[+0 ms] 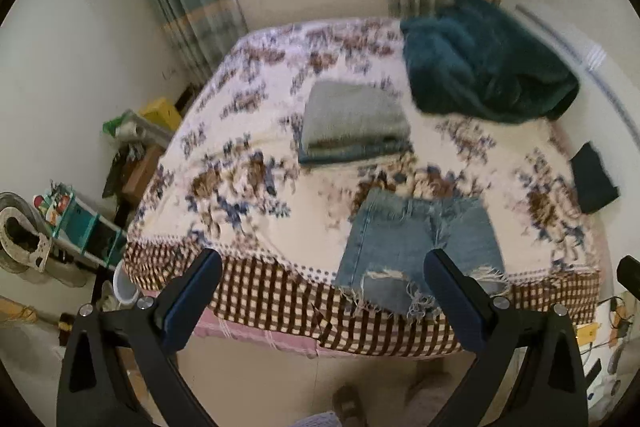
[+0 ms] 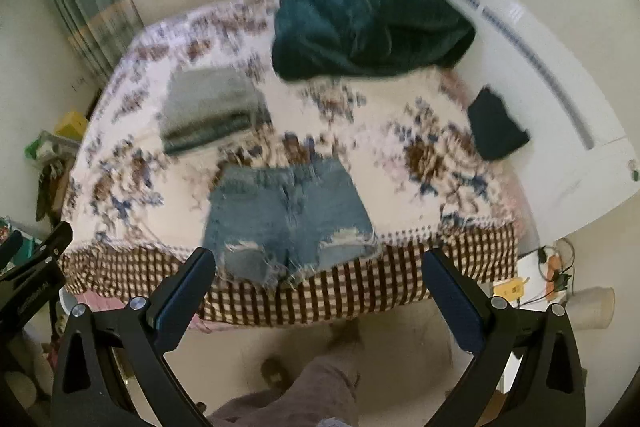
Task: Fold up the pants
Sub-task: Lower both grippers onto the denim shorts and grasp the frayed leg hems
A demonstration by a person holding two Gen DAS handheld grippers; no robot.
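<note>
The denim shorts (image 2: 288, 219) lie spread flat at the near edge of the bed (image 2: 400, 279), waistband away from the jaws and frayed leg hems hanging just over the checked border. That seems a deliberate layout: both legs face the person, ready for a first fold.

The left gripper (image 1: 322, 293) and right gripper (image 2: 318, 291) hang above the floor short of the bed, jaws released and wide apart, holding nothing. In the right wrist view the shorts sit just beyond and between the jaws; in the left wrist view they lie ahead, toward the right jaw.

Farther off rest a stack of folded clothes (image 2: 212, 115), a dark teal blanket (image 2: 368, 23) and a small dark garment (image 2: 496, 127).

Both views are blurred, so the seams and the fly are hard to make out. The right jaw hides part of one hem in the left wrist view.
</note>
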